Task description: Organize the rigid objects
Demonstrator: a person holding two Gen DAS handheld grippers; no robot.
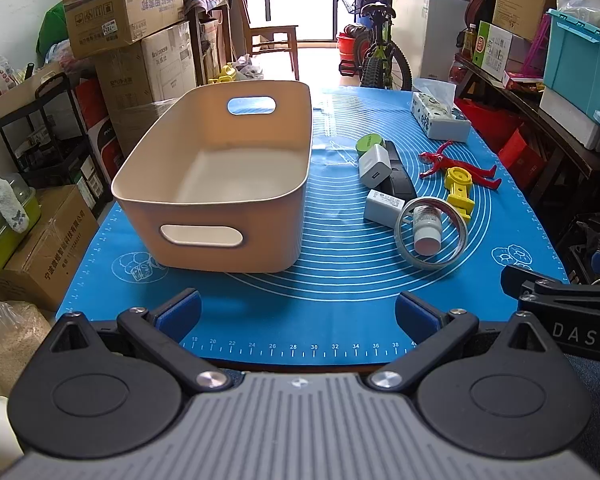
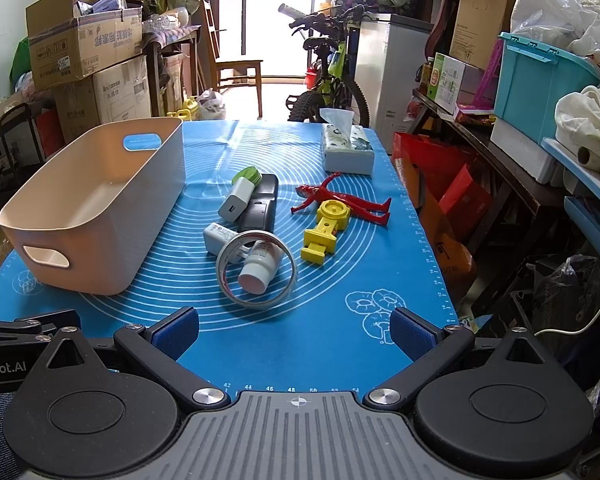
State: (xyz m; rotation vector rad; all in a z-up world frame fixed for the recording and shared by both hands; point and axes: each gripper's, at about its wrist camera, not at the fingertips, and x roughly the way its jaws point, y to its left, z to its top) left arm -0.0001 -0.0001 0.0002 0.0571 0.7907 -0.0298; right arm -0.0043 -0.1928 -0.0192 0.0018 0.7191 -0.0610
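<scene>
An empty beige bin (image 1: 236, 216) (image 2: 100, 216) stands on the left of the blue mat (image 1: 332, 280) (image 2: 320, 320). To its right lie a tape ring (image 2: 224, 268) around a white bottle (image 2: 258, 270), two white chargers (image 2: 236, 200) (image 2: 216, 236), a black remote (image 2: 260, 208), a green-lidded jar (image 2: 249, 175), a yellow plastic toy (image 2: 326, 228) and a red figure (image 2: 340, 200). My left gripper (image 1: 298, 312) hovers open at the mat's near edge, facing the bin. My right gripper (image 2: 294, 330) is open, just short of the tape ring.
A tissue box (image 2: 346, 148) sits at the mat's far right. Cardboard boxes (image 2: 84, 36) crowd the left, a bicycle (image 2: 328, 80) and a chair (image 2: 240, 68) stand beyond the table, and a shelf with a teal crate (image 2: 540, 80) runs along the right.
</scene>
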